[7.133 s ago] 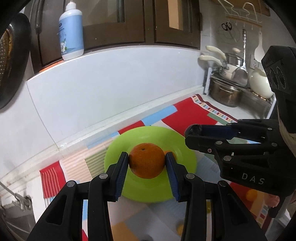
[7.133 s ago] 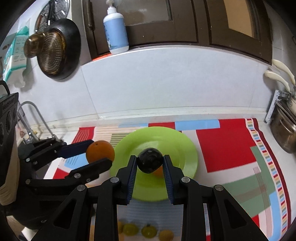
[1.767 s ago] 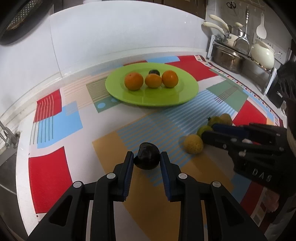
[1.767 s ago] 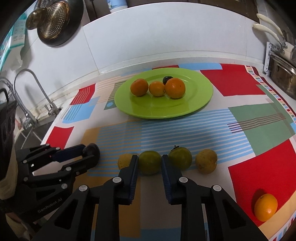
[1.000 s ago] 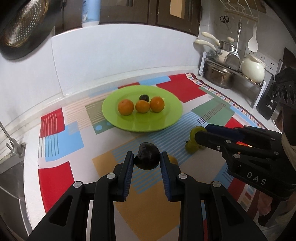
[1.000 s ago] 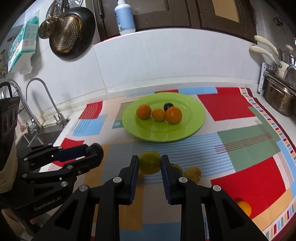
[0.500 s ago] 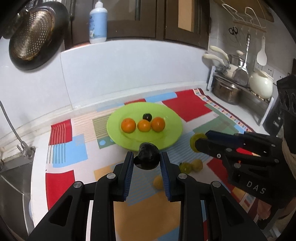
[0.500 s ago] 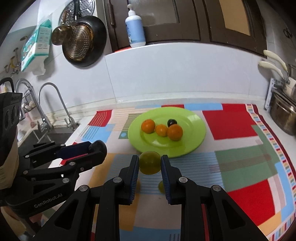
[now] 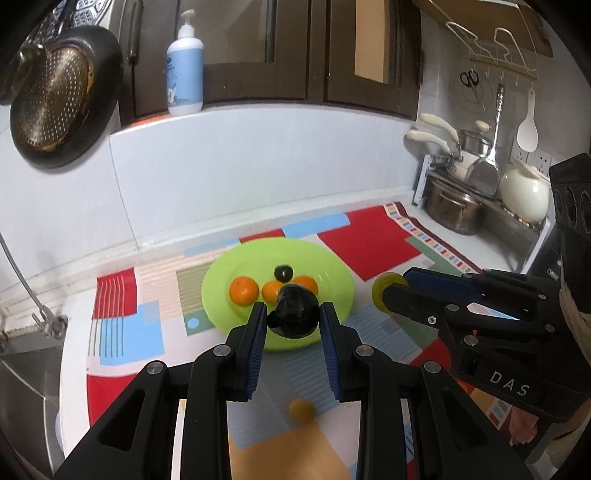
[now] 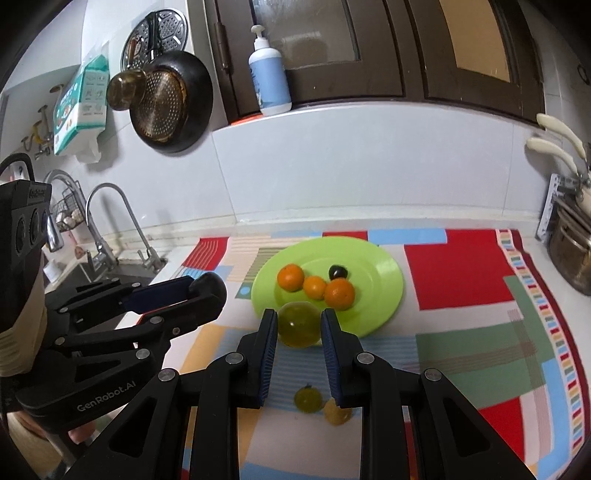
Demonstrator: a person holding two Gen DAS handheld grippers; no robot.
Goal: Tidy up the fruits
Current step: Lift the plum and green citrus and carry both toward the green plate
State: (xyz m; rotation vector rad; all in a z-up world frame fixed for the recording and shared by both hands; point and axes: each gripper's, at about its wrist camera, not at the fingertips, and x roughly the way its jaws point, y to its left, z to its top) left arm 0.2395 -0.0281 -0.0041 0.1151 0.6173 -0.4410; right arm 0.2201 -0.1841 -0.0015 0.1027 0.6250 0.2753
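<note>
Raised off the bench since a moment ago, the left tongs (image 9: 293,319) stay clamped on a dark fruit (image 9: 293,311), perhaps a plum, and the right tongs (image 10: 298,325) on a yellow-green fruit (image 10: 297,324), both now near the green plate (image 10: 384,280), so drop-off looks next.

A home kitchen. A pan (image 10: 173,101) and strainer (image 10: 157,31) hang on the tiled wall above a sink tap (image 10: 110,218). Steel pots (image 9: 452,212), a ladle (image 9: 487,162) and scissors (image 9: 470,79) sit or hang at the counter's (image 10: 388,218) far end, and dark wood cabinets (image 10: 406,48) run above.
</note>
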